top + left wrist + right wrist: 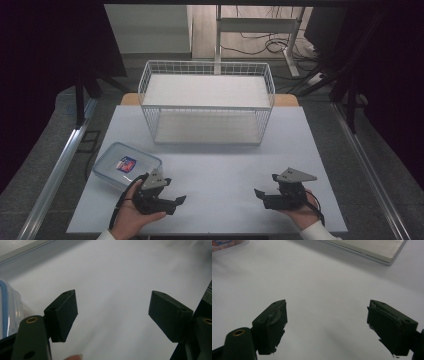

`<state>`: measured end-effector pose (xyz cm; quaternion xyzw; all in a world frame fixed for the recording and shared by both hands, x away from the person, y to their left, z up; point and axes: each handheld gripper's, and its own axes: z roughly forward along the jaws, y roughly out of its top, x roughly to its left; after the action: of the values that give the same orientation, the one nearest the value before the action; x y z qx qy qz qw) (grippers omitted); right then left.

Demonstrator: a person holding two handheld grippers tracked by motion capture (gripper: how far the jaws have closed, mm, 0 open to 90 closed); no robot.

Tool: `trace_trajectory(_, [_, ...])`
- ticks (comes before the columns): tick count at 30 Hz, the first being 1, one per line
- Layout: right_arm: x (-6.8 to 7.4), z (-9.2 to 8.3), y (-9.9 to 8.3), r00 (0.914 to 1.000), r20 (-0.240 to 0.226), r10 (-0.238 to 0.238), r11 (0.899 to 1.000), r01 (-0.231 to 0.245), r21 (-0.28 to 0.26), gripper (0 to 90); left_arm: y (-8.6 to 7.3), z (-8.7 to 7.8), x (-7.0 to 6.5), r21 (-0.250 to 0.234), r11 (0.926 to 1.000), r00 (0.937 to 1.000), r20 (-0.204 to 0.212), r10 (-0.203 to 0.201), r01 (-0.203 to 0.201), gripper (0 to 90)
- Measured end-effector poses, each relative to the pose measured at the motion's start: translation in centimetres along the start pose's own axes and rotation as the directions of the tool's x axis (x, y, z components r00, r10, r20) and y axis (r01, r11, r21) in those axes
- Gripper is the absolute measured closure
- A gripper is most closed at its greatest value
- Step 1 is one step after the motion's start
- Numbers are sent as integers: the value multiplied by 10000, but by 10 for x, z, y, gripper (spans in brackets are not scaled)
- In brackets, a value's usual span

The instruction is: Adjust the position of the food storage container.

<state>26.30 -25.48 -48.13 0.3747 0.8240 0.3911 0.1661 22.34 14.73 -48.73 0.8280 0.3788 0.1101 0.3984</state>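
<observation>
I am holding both my left fingers (176, 201) and right fingers (261, 194) released and empty; the lidded box (126, 164) beside my left fingers is waiting, ungrasped.

— What sort of room are we standing in?
— A lab or test room, I'd say. The white tabletop (210, 165) sits between aluminium rails (57, 170), with dark curtains (45, 60) at both sides.
— And past the far edge?
— Grey carpet, a height-adjustable desk frame (260, 30) and loose cables (260, 45) trailing across the floor.
</observation>
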Motion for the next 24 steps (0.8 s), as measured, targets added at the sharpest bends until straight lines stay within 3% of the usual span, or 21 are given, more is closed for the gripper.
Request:
trace_trajectory(2, [-1, 0, 1, 9998, 185, -3, 10000, 2, 75, 188, 0, -1, 2, -15, 10000, 10000, -17, -34, 34, 232])
trace_trajectory(10, [-2, 0, 2, 9998, 134, 170, 9996, -173, 206, 201, 1, -2, 5, -83, 9997, 9997, -10, -244, 244, 232])
trace_trajectory(14, [-5, 1, 1, 9992, 118, 385, 9990, -387, 234, 206, 3, -1, 5, -47, 10000, 10000, 8, -88, 88, 236])
trace_trajectory(17, [-5, 1, 3, 9996, 79, 256, 9993, -258, 252, 206, 3, -2, 4, -62, 10000, 9998, -177, 27, -28, 240])
trace_trajectory(20, [-3, 0, 5, 9996, -8, 267, 9994, -267, 234, 208, 2, -4, 4, -137, 9997, 9995, -235, -198, 195, 239])
trace_trajectory(24, [1, -1, 4, 9996, -16, 274, 9990, -274, 367, 213, 4, -10, 2, -267, 9995, 9995, -266, -164, 157, 239])
